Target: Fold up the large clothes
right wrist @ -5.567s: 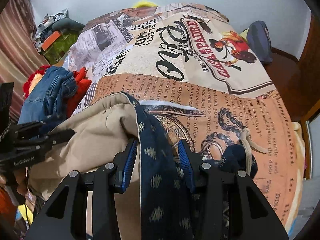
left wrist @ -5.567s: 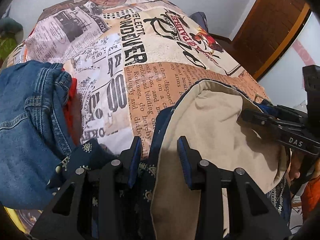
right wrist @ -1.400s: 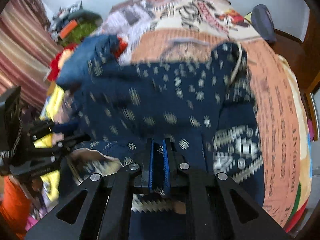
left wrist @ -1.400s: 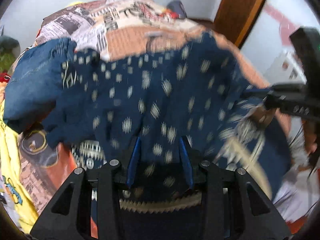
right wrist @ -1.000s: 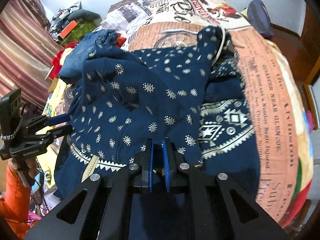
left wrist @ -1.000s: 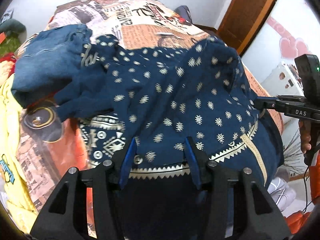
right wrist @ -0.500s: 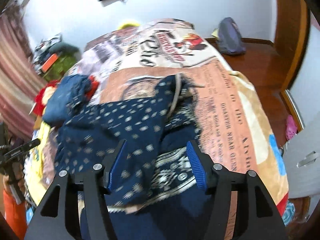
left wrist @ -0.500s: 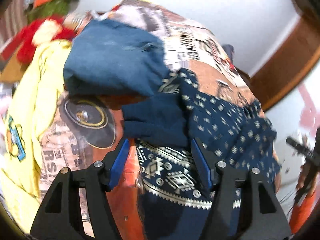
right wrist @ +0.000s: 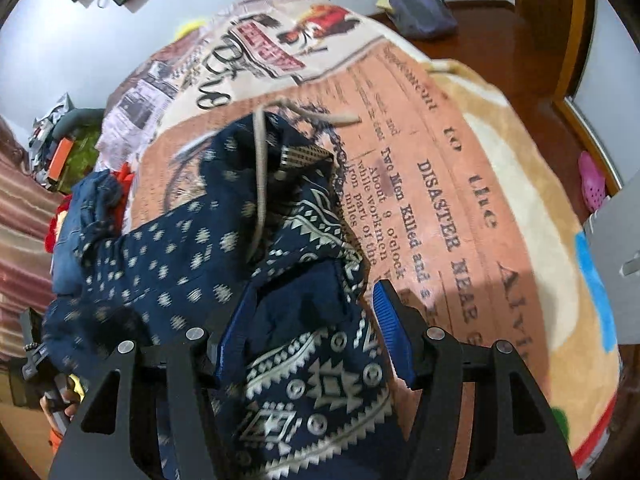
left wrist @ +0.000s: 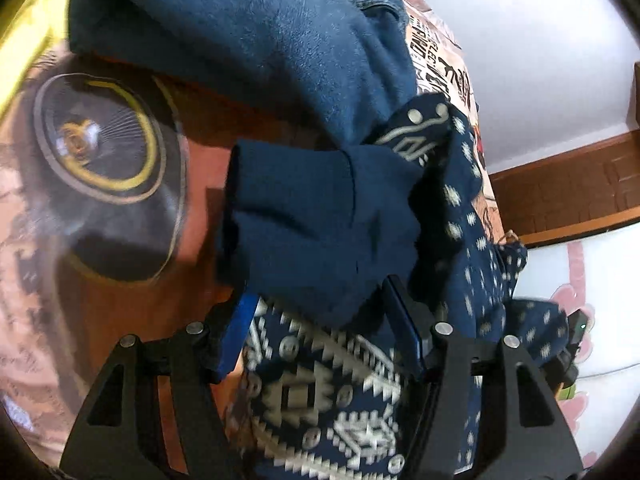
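Navy hoodie (right wrist: 168, 280) with white dots and geometric bands; newsprint-patterned orange blanket (right wrist: 460, 208); blue jeans (left wrist: 260, 28).

Left claw (left wrist: 324, 320), right claw (right wrist: 308, 320): both agape.

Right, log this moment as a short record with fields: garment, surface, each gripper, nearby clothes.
garment: navy patterned hoodie, crumpled, beige drawstring lying across it
surface: newspaper-print blanket on a bed
left gripper: jaws apart, plain navy cuff between them, not pinched
right gripper: jaws apart over the hoodie's banded hem, nothing clamped
nearby clothes: jeans beyond the cuff; yellow cloth at the left view's edge
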`<state>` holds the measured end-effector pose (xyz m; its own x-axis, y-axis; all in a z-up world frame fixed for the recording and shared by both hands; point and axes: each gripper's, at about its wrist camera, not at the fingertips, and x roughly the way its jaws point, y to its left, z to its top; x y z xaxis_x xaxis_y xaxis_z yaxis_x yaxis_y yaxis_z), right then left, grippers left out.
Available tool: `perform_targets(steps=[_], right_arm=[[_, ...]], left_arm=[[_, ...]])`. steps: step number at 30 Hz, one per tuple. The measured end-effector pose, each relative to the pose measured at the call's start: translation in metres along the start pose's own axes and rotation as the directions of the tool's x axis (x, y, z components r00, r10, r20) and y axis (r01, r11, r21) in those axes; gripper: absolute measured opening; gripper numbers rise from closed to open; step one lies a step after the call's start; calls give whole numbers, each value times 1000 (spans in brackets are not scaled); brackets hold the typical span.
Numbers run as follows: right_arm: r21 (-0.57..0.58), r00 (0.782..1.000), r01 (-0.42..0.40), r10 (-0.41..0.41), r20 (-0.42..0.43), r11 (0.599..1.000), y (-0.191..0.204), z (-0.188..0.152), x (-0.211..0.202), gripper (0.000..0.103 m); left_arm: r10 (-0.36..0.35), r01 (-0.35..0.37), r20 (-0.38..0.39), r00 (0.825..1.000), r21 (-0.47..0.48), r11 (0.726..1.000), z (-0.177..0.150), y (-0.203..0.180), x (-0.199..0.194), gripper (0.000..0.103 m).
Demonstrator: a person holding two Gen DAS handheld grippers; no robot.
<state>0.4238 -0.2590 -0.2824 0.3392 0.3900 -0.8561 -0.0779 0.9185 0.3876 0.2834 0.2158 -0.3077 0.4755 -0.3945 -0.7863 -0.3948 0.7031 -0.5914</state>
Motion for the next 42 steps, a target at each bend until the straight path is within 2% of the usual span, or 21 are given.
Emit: perform_targets(steps=[3,7,12,16,19,22,24,27,31,33,35,39,41,42], right_arm=[[-3,1000,3,-3,-26,1000,-2,7,15,57],[4,998,-10,10,-55,1000,-2,19,34,60],[-12,999,-15,14,-48,1000,1,28,48,60],[-31,999,-10,9,-40,999,4,31,51,60],[-43,999,-5,3,-34,999,5,30,51,60],[-34,999,-10,9,-34,999,3,29,50,60],[-29,999,-9,8,-36,1000,3,29,50,60],[-25,999,-2,1,-42,1000,4,28,49,60],[-36,999,5,-7,-48,999,7,27,49,60],[-49,999,9,-11,-47,999,7,27,50,60],[-61,999,16,-18,-41,998,9,27,52,60],[-100,999,40,-41,-12,994,16,29,57,61],[-109,999,47,-46,7,993,19,31,60,60],[-112,998,58,-57,14,992,20,32,62,55]], left_arm=[[17,-17,5,1000,8,1000,11,-3,12,65],[-18,18,-16,1000,-21,1000,22,-3,32,79],[-23,23,3,1000,-2,1000,14,-8,36,82],[74,-75,13,997,109,991,0,-24,21,82],[150,-168,97,984,213,963,-9,-43,-5,82],[153,-198,177,972,271,942,-7,-54,-23,82],[152,-202,194,969,272,941,0,-55,-23,82],[123,-161,159,980,254,954,20,-42,-5,82],[73,-79,40,997,196,977,41,-21,42,82],[26,-28,10,1000,179,983,45,-20,54,83],[0,-5,28,1000,176,984,49,-22,63,88],[-43,37,42,998,144,989,57,-22,69,88],[-27,17,59,998,165,986,56,-25,64,81],[-13,0,69,998,185,983,53,-27,59,75]])
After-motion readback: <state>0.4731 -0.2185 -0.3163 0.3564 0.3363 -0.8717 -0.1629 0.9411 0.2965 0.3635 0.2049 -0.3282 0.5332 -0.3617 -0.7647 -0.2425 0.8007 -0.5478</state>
